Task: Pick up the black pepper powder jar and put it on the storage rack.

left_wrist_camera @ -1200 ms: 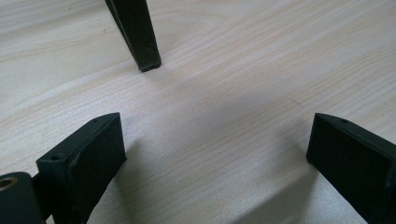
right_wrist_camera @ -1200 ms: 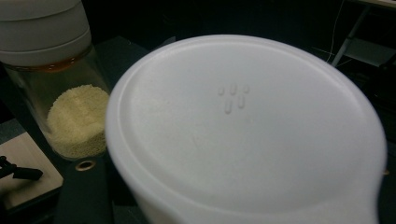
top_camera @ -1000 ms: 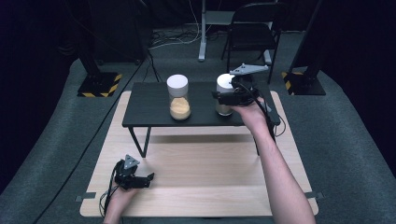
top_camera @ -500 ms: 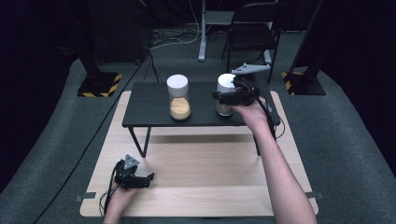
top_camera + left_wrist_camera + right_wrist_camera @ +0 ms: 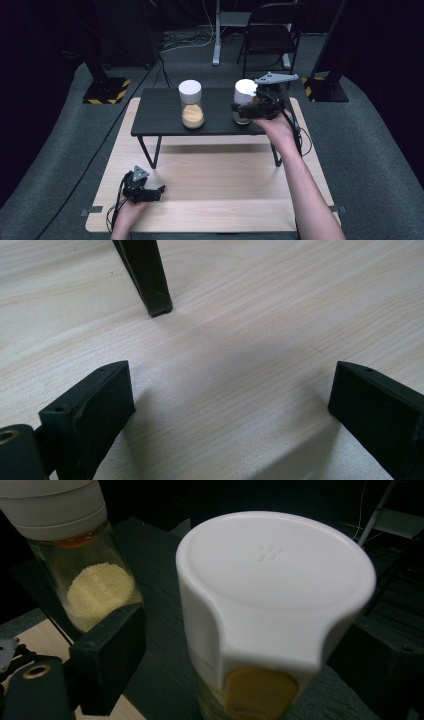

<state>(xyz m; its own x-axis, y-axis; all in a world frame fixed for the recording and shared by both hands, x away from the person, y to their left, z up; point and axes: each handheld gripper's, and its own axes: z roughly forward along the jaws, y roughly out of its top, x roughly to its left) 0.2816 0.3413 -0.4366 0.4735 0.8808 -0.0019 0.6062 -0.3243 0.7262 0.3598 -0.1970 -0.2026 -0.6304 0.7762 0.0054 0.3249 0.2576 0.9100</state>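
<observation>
Two glass jars with white lids stand on a low black table [image 5: 160,115]. The left jar [image 5: 191,105] [image 5: 82,575] holds yellow grains. The right jar [image 5: 244,95] [image 5: 275,595] has a white flip lid with a yellow tab. My right gripper [image 5: 244,112] [image 5: 245,680] is open, one jaw on each side of the right jar's upper part, with a gap showing beside the left jaw. My left gripper [image 5: 158,192] [image 5: 230,410] rests low on the wooden board [image 5: 225,195], open and with nothing between its jaws.
A black table leg [image 5: 150,280] stands on the board just ahead of the left gripper. Grey carpet surrounds the board. A folding chair [image 5: 270,30], stand bases and cables sit behind the table.
The right gripper has shifted slightly around the right jar, its grey plate moving a little right and down. The left gripper has not moved.
</observation>
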